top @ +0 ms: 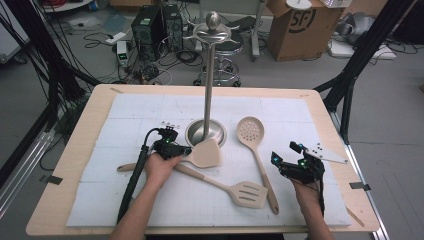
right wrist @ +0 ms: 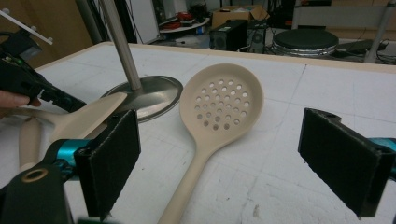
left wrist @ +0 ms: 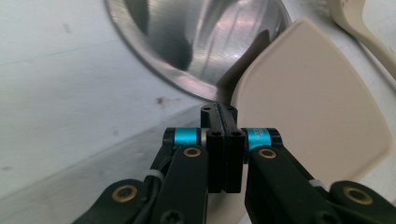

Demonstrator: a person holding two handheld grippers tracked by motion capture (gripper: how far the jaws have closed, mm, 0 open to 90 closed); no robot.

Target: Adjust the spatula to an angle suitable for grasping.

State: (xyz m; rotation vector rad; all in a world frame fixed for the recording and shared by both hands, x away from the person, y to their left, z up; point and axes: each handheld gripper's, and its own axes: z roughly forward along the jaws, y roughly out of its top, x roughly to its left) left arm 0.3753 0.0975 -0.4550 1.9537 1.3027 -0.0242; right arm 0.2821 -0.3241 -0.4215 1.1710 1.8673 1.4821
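Two jaws pressed tight together on the left gripper (left wrist: 223, 122), and they pinch the neck of the solid spatula (top: 205, 154), whose blade rests against the rim of the steel stand base (top: 219, 135). Over on the other side, the right gripper (right wrist: 233, 158) hangs slack, pads wide apart, nothing between them. Just ahead of it lies the perforated skimmer (right wrist: 222, 105) flat on the white mat (top: 135, 115). Between the hands, the slotted turner (top: 246, 193) lies untouched.
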